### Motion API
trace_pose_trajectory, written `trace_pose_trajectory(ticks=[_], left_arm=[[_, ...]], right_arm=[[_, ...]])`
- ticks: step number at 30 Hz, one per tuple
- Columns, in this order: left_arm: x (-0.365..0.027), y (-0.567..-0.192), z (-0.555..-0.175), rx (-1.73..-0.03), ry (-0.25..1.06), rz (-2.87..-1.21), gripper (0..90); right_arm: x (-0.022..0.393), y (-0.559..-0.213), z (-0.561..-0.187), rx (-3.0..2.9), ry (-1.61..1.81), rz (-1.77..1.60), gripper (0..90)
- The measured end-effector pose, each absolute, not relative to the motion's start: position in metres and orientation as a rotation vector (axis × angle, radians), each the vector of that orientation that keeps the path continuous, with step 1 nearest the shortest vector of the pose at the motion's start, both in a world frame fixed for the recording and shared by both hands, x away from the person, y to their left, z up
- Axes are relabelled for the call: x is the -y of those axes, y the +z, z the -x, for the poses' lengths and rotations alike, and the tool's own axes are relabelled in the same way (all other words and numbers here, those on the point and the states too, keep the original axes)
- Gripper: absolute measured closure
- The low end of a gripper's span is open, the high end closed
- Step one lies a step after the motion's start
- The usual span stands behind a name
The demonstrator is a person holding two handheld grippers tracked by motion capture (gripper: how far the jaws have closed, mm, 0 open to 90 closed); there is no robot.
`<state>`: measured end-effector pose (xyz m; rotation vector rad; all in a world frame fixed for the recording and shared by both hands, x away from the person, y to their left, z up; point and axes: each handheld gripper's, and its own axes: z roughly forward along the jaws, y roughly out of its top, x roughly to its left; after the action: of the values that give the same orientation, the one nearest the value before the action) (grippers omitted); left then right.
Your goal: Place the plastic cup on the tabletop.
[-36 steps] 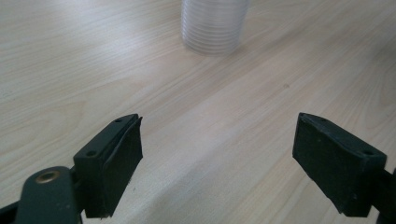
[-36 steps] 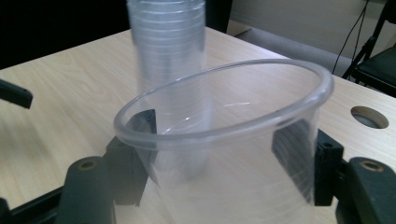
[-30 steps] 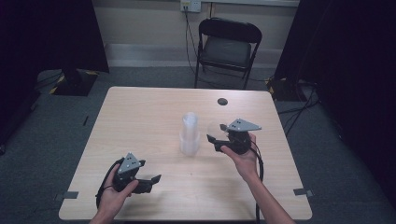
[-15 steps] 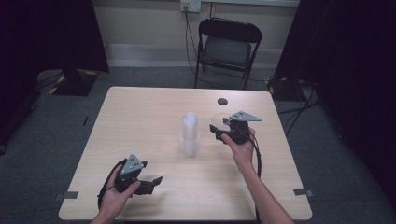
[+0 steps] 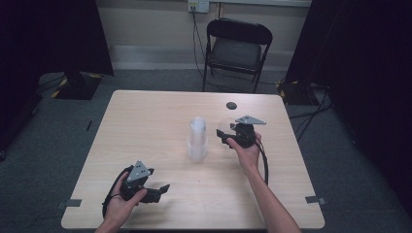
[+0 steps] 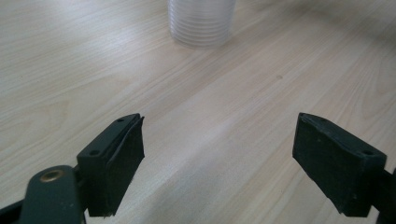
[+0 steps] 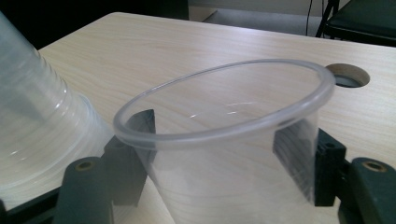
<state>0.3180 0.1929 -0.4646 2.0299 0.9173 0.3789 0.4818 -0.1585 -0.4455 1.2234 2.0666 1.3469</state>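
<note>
A single clear plastic cup [image 7: 224, 140] is held upright between the jaws of the right gripper [image 5: 229, 137], just right of the stack of cups [image 5: 197, 140] mid-table; the jaws have just been opening. It's probably best set flat before being let go fully, since thin clear plastic tips easily. The left gripper [image 6: 219, 158] is kept open and empty at the near left.

cup [image 7: 224, 135] right of stack [image 5: 197, 140] on table [image 5: 145, 126]
</note>
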Motion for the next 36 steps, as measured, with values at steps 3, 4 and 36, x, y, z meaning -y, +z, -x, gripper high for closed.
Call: trace_pose_trajectory(ticks=[3, 4, 36], left_arm=[[-0.193, -0.465, -0.318, -0.914, 0.383, -2.035, 16.5], [-0.193, -0.465, -0.318, -0.914, 0.383, -2.037, 16.5], [-0.193, -0.466, -0.319, -0.918, 0.385, -2.041, 16.7]], right_arm=[[0.156, -0.450, -0.484, -2.076, 1.325, -1.216, 27.7], [0.155, -0.451, -0.484, -2.082, 1.318, -1.215, 27.7], [0.166, -0.473, -0.480, -2.116, 1.248, -1.238, 20.4]])
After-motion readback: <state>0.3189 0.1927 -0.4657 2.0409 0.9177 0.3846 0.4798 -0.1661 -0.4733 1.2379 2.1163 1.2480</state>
